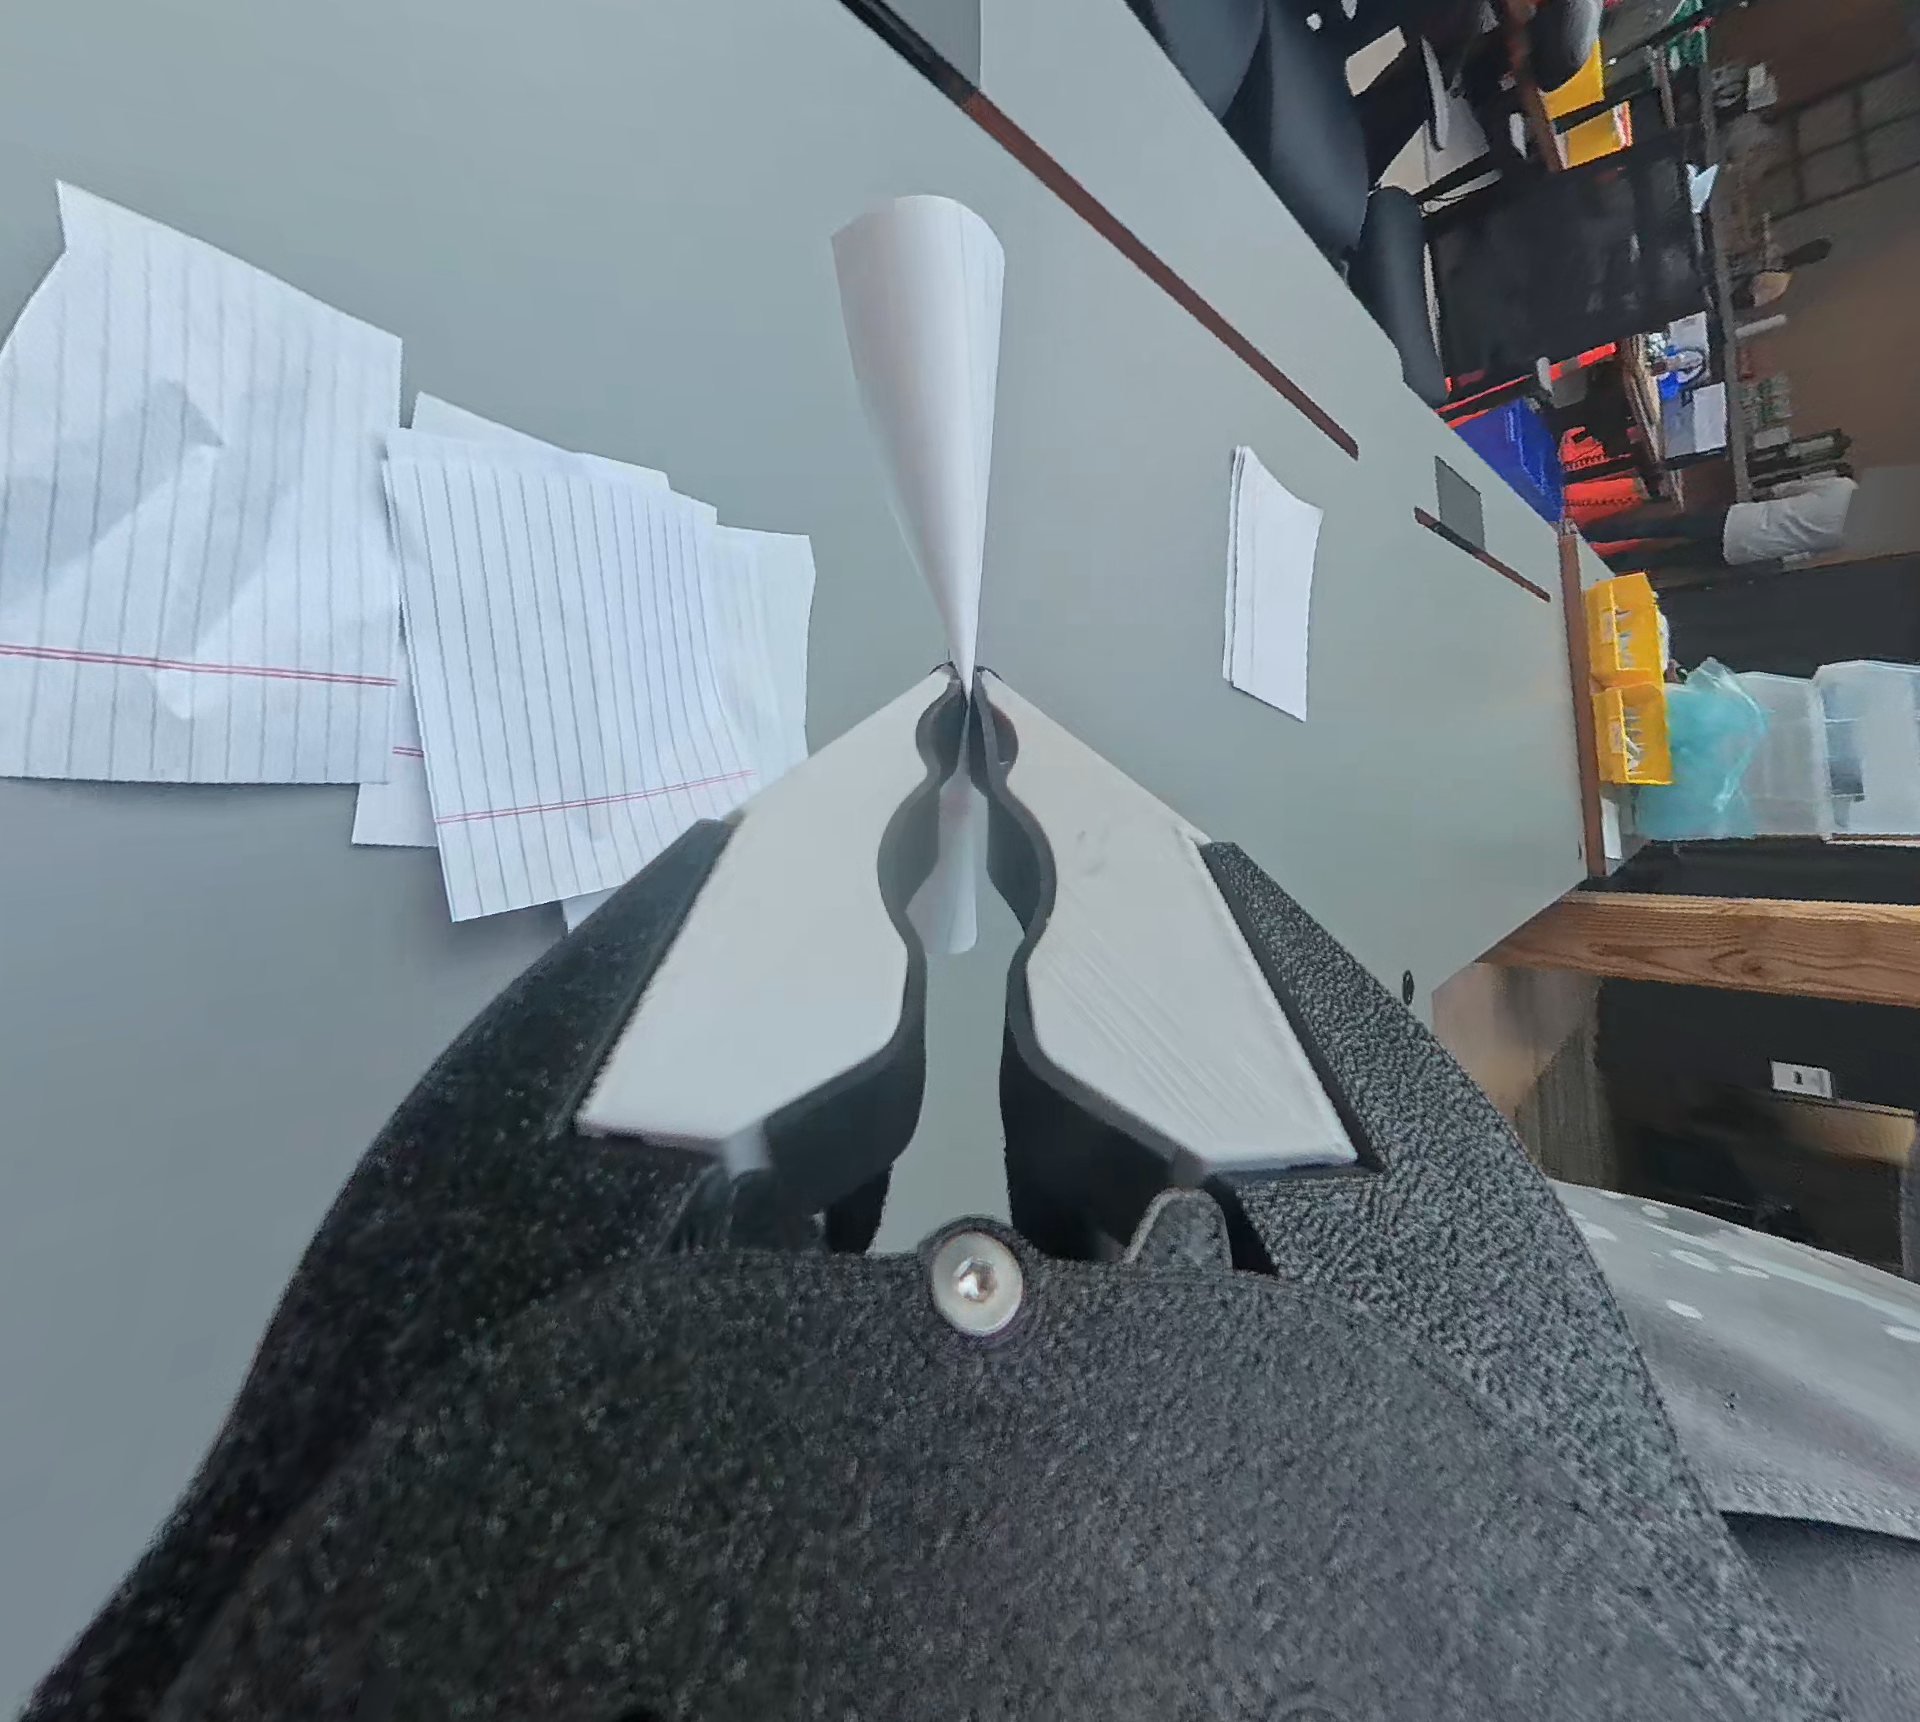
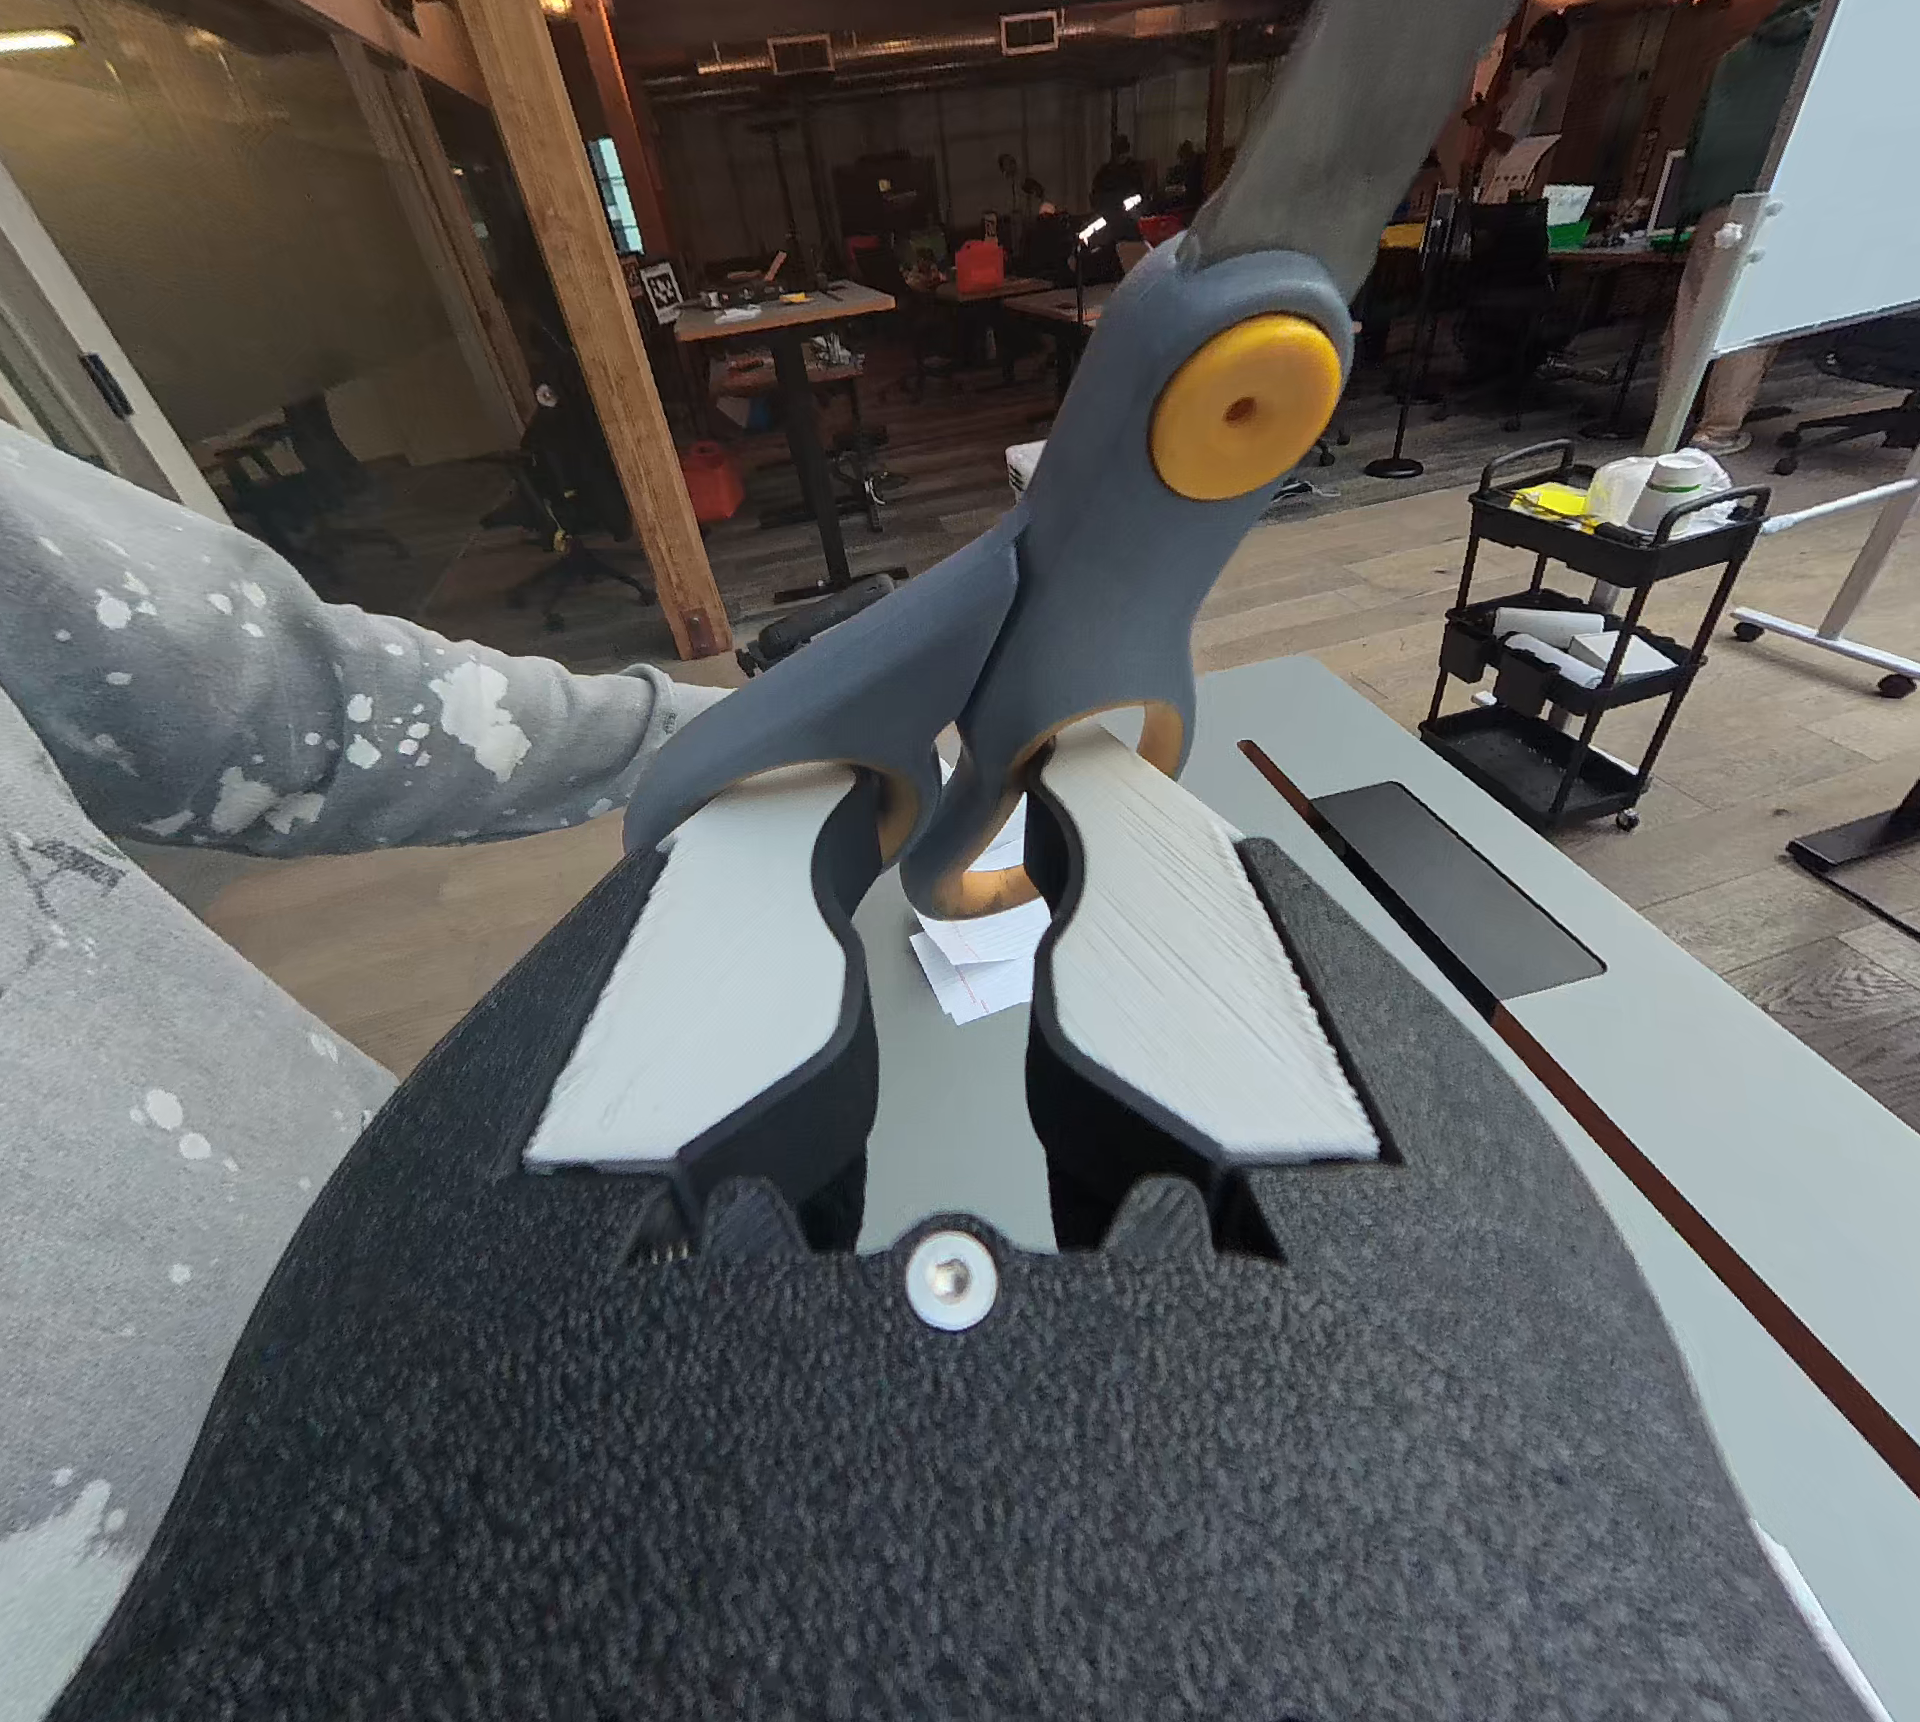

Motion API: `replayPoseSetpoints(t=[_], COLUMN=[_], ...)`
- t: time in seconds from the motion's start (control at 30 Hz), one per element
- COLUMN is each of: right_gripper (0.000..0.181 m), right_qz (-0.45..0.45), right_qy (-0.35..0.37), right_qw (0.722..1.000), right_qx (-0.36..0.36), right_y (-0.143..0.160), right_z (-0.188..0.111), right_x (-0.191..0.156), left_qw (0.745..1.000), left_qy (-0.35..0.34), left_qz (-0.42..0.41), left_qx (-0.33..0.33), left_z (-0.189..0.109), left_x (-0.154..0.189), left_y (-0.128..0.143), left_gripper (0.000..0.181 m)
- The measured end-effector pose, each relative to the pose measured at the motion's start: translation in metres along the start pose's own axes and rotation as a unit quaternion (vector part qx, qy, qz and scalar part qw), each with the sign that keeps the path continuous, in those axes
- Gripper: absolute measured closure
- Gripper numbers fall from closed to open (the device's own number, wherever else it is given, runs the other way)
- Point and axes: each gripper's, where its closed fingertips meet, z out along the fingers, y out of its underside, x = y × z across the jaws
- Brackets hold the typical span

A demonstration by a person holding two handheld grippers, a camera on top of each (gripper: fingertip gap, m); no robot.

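My left gripper (image 1: 966,685) is shut on a narrow piece of white lined paper (image 1: 930,384). The paper fans out past the fingertips above the grey table (image 1: 520,114). My right gripper (image 2: 977,779) holds grey scissors (image 2: 1070,550) with a yellow pivot (image 2: 1242,405). One finger sits in each orange-lined handle loop and the handles are pressed together between them. The blades (image 2: 1434,10) point up and to the right, blurred. Small pieces of lined paper (image 2: 982,955) lie on the table below the right gripper.
Several lined sheets (image 1: 208,529) (image 1: 582,664) and a small cut piece (image 1: 1273,581) lie on the table. A dark inset panel (image 2: 1455,883) is in the tabletop. A grey spattered sleeve (image 2: 312,716) reaches in at left. A black cart (image 2: 1579,633) and a whiteboard (image 2: 1839,145) stand beyond the table.
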Motion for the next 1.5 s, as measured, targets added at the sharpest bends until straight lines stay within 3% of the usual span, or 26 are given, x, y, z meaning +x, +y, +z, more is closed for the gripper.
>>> replayPoseSetpoints(t=[0.37, 0.5, 0.7, 0.9, 1.03, 1.23, 1.33, 1.5], right_gripper=[0.160, 0.160, 0.160, 0.160, 0.160, 0.160, 0.161, 0.161], right_qz=[0.009, 0.014, 0.022, 0.029, 0.031, 0.031, 0.055, 0.135], right_qy=[0.009, 0.015, 0.023, 0.020, 0.017, -0.011, -0.046, -0.096], right_qw=[0.999, 0.999, 0.999, 0.999, 0.998, 0.997, 0.994, 0.982], right_qx=[-0.035, -0.041, -0.039, -0.041, -0.047, -0.067, -0.078, -0.089], right_y=[0.021, 0.027, 0.032, 0.038, 0.043, 0.066, 0.092, 0.139], right_z=[0.009, 0.008, 0.009, 0.018, 0.028, 0.046, 0.054, 0.072], right_x=[-0.015, -0.016, -0.017, -0.020, -0.026, -0.046, -0.062, -0.091], left_qw=[0.990, 0.985, 0.972, 0.953, 0.963, 0.962, 0.958, 0.939], left_qy=[-0.078, -0.108, -0.189, -0.261, -0.242, -0.187, -0.162, -0.170], left_qz=[0.002, 0.015, 0.078, 0.127, 0.111, 0.122, 0.108, 0.084], left_qx=[-0.118, -0.136, -0.118, -0.093, -0.038, 0.157, 0.210, 0.286], left_z=[0.053, 0.061, 0.058, 0.047, 0.041, -0.021, -0.062, -0.152], left_x=[-0.069, -0.081, -0.096, -0.111, -0.098, -0.027, 0.004, 0.030], left_y=[0.050, 0.054, 0.047, 0.044, 0.037, 0.014, 0.035, 0.097], left_gripper=[0.176, 0.162, 0.139, 0.142, 0.146, 0.148, 0.147, 0.149])
